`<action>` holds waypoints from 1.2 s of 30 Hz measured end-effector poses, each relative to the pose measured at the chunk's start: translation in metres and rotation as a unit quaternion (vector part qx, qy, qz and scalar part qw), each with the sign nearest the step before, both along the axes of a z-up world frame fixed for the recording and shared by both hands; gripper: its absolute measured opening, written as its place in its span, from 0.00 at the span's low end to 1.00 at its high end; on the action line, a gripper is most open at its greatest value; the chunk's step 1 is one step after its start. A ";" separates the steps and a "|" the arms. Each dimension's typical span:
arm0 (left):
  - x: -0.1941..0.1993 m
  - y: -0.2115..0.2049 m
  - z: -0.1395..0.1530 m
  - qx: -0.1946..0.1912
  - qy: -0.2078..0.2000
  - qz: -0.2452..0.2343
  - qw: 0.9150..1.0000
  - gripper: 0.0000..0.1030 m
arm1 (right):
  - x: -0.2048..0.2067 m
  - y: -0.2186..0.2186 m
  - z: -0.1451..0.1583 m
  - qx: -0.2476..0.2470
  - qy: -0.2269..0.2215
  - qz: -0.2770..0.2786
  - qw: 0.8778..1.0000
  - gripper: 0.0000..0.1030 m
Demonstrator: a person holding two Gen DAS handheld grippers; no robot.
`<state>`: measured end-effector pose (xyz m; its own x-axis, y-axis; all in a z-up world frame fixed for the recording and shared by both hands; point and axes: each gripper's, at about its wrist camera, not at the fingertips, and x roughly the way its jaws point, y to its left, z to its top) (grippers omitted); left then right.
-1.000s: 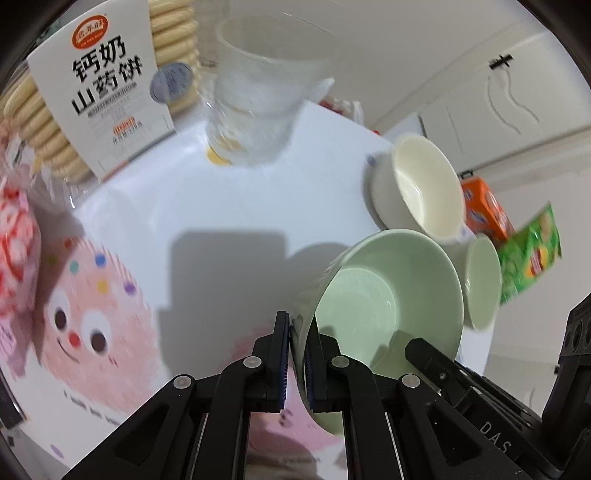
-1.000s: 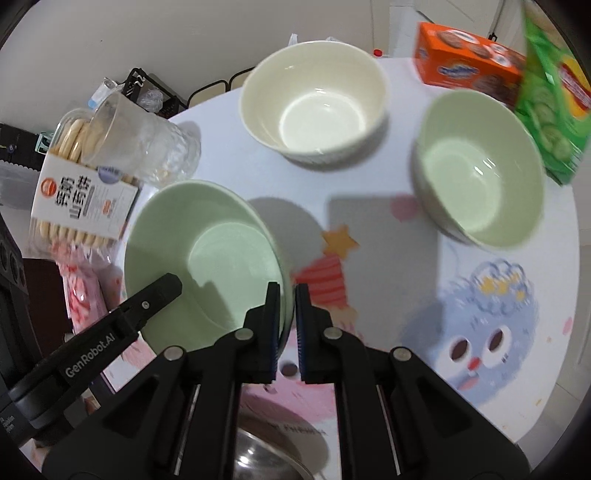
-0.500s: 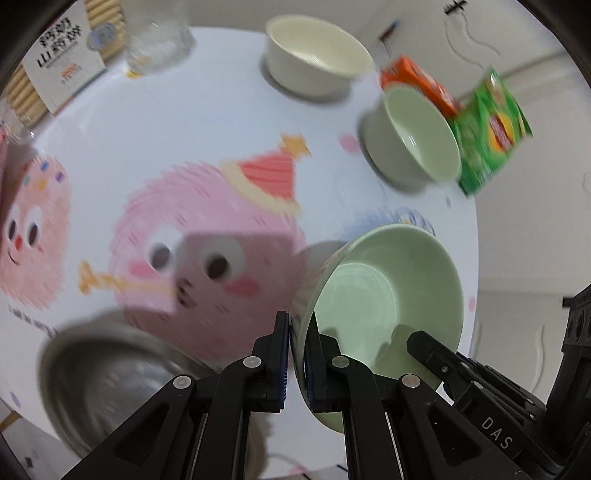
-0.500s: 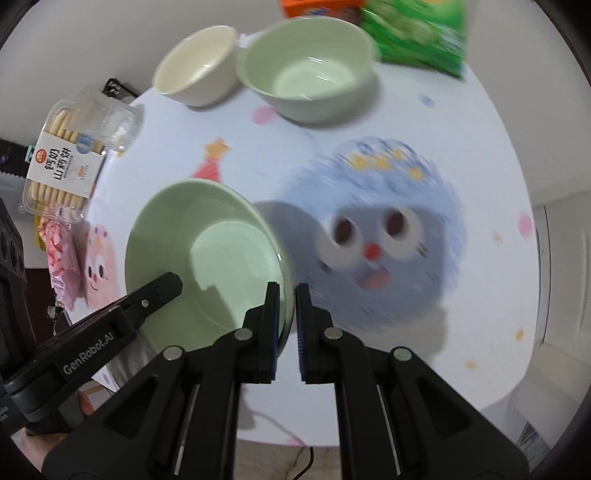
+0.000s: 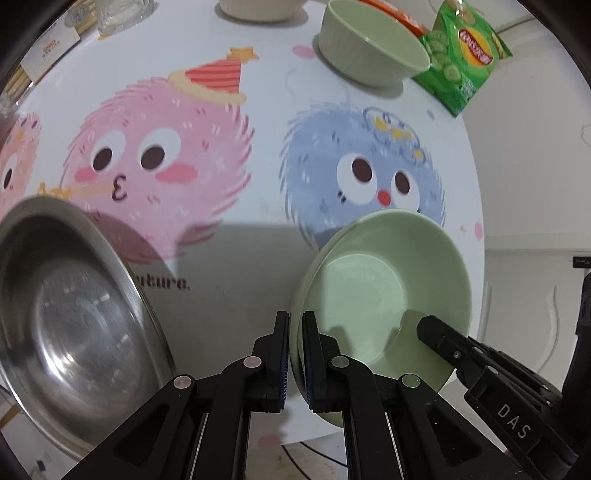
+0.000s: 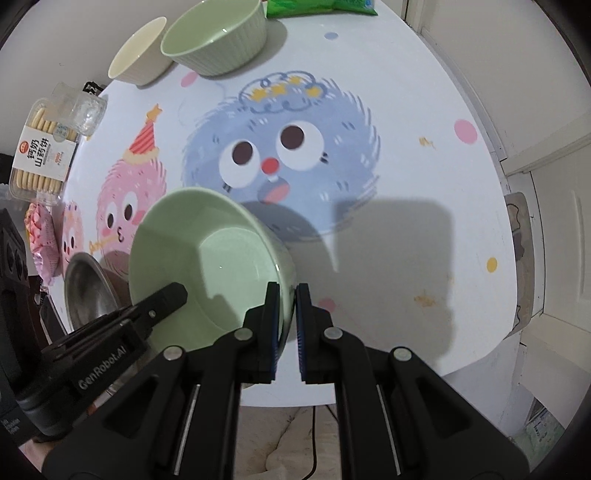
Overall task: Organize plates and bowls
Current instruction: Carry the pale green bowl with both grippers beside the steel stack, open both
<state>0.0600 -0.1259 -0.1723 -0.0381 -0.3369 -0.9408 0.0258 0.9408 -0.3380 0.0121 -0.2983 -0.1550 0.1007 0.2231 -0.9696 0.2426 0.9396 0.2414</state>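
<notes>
A pale green bowl (image 5: 384,295) is held above the near edge of the table by both grippers. My left gripper (image 5: 295,354) is shut on its left rim. My right gripper (image 6: 286,325) is shut on its right rim; the bowl also shows in the right wrist view (image 6: 210,258). A steel bowl (image 5: 70,314) sits at the near left, also in the right wrist view (image 6: 88,291). A ribbed green bowl (image 5: 369,48) and a cream bowl (image 6: 140,51) stand at the far side.
The round table (image 6: 424,184) has a cartoon-monster cloth. A green snack bag (image 5: 465,55), an orange box (image 5: 402,18), a glass cup (image 6: 85,110), a biscuit pack (image 6: 40,155) and a pink packet (image 6: 42,236) line the far and left edges.
Both grippers have carried the green bowl back toward the near edge of the table. The steel bowl has come fully into the left view, and the far bowls look farther away.
</notes>
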 end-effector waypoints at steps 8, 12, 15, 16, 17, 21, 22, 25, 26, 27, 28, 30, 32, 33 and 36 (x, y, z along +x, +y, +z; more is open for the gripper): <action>-0.008 -0.003 -0.002 0.020 -0.005 -0.003 1.000 0.06 | -0.013 -0.001 -0.014 0.005 0.010 0.009 1.000 0.10; -0.010 -0.003 -0.004 0.024 -0.009 0.000 1.000 0.05 | -0.015 -0.001 -0.016 0.006 0.010 0.014 1.000 0.09; -0.009 -0.005 -0.004 0.027 -0.011 0.000 1.000 0.06 | -0.016 0.000 -0.018 0.006 0.011 0.017 1.000 0.09; -0.009 -0.005 -0.004 0.028 -0.011 -0.001 1.000 0.06 | -0.016 0.000 -0.018 0.006 0.012 0.017 1.000 0.09; -0.009 -0.004 -0.002 0.027 -0.010 -0.001 1.000 0.06 | -0.016 0.000 -0.019 0.007 0.013 0.017 1.000 0.09; -0.008 -0.005 -0.002 0.030 -0.009 0.002 1.000 0.07 | -0.017 -0.002 -0.020 0.014 0.011 0.014 1.000 0.13; -0.008 -0.005 -0.002 0.030 -0.009 0.003 0.999 0.07 | -0.016 -0.002 -0.020 0.015 0.010 0.015 1.000 0.13; -0.007 -0.006 0.000 0.031 -0.007 0.006 0.999 0.15 | -0.016 -0.003 -0.018 0.020 0.009 0.015 1.000 0.16; -0.007 -0.006 0.003 0.032 -0.012 0.007 0.999 0.21 | -0.015 -0.004 -0.016 0.018 0.005 0.015 1.000 0.18; -0.007 -0.006 0.005 0.032 -0.015 0.008 0.999 0.30 | -0.014 -0.005 -0.013 0.015 0.001 0.016 1.000 0.25; -0.006 -0.006 0.008 0.031 -0.018 0.009 0.999 0.34 | -0.014 -0.006 -0.010 0.014 -0.004 0.016 1.000 0.33; -0.003 -0.006 0.014 0.025 -0.025 0.013 0.999 0.59 | -0.012 -0.009 -0.002 0.011 -0.016 0.013 1.000 0.42; 0.002 -0.004 0.023 0.024 -0.034 0.019 0.999 0.68 | -0.010 -0.012 0.005 0.007 -0.025 0.013 1.000 0.46; 0.004 -0.003 0.027 0.023 -0.039 0.022 0.999 0.73 | -0.008 -0.015 0.009 0.006 -0.031 0.011 0.999 0.48; 0.010 0.001 0.039 0.021 -0.055 0.029 0.998 0.83 | -0.002 -0.025 0.021 0.010 -0.043 0.010 0.999 0.56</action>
